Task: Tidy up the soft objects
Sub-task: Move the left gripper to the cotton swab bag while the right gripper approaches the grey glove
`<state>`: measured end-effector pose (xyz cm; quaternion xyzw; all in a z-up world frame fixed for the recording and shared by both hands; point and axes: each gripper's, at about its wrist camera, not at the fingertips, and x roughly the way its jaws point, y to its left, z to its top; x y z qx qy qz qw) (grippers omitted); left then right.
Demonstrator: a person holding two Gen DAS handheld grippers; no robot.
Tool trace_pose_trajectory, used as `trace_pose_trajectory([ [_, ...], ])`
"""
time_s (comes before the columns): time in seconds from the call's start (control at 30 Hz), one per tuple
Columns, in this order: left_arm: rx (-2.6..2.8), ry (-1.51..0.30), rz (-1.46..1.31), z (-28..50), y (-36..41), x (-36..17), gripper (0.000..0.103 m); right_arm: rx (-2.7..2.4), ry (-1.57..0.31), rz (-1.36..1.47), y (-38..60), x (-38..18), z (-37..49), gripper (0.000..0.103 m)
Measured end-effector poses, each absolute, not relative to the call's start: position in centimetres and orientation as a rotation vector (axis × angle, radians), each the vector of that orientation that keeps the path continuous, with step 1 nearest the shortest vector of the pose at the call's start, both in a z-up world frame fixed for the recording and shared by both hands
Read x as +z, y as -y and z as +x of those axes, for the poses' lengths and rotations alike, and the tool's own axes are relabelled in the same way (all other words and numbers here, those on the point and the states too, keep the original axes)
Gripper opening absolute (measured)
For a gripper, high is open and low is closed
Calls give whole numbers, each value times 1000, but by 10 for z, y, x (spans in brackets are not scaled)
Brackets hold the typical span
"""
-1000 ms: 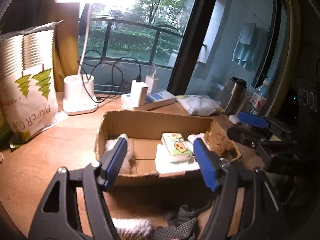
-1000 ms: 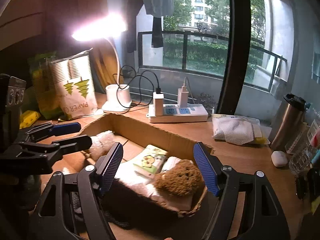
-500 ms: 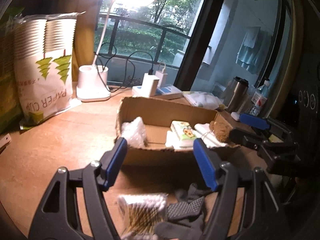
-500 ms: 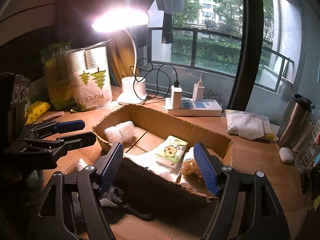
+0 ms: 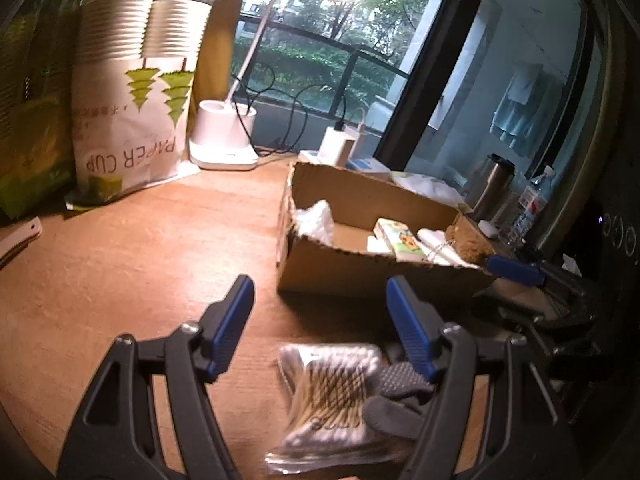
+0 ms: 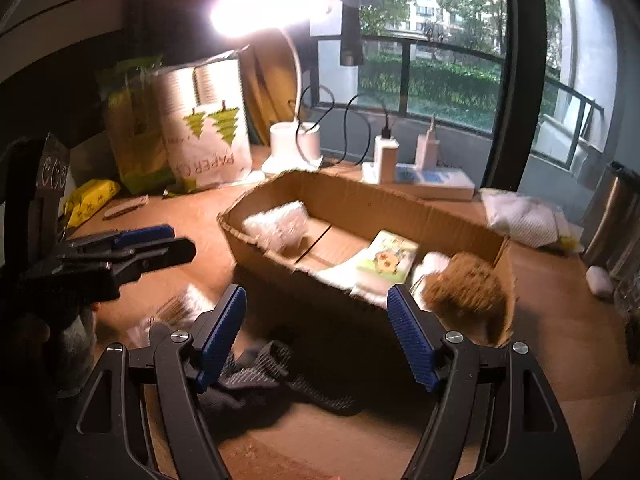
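Note:
An open cardboard box point(image 5: 352, 272) point(image 6: 276, 264) on the wooden desk holds a white fluffy bundle point(image 6: 276, 226), a small tissue pack point(image 6: 388, 258), white cloth and a brown fuzzy object point(image 6: 464, 296). In front of the box lie a clear bag of cotton swabs point(image 5: 328, 396) and a grey knit glove point(image 5: 400, 396) point(image 6: 256, 376). My left gripper point(image 5: 320, 320) is open and empty, just above and behind the swab bag. My right gripper point(image 6: 316, 332) is open and empty over the glove, near the box's front wall.
A paper-cup bag point(image 5: 132, 92), a green package point(image 5: 28, 92), a lit desk lamp point(image 5: 224, 136) and a power strip with chargers point(image 6: 420, 176) stand behind the box. A steel flask point(image 6: 612, 212), a white cloth pack point(image 6: 524, 216) and an earbud case point(image 6: 600, 280) sit right.
Both grippers have drawn back from the box and lowered toward the desk front. The swab bag and glove now fill more of both views. Both stay open.

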<state>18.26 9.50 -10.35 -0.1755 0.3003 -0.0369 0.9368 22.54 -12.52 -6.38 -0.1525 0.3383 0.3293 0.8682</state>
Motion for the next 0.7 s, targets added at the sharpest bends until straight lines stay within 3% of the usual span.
trace_pose_trajectory([
  [0.57, -83, -663, -375, 171, -95, -125, 70, 719, -893, -417, 97, -124, 203, 76],
  [0.63, -86, -666, -376, 171, -95, -125, 70, 722, -913, -439, 94, -133, 199, 74],
  [0.7, -90, -677, -387, 172, -96, -127, 70, 735, -914, -422, 95, -131, 198, 64],
])
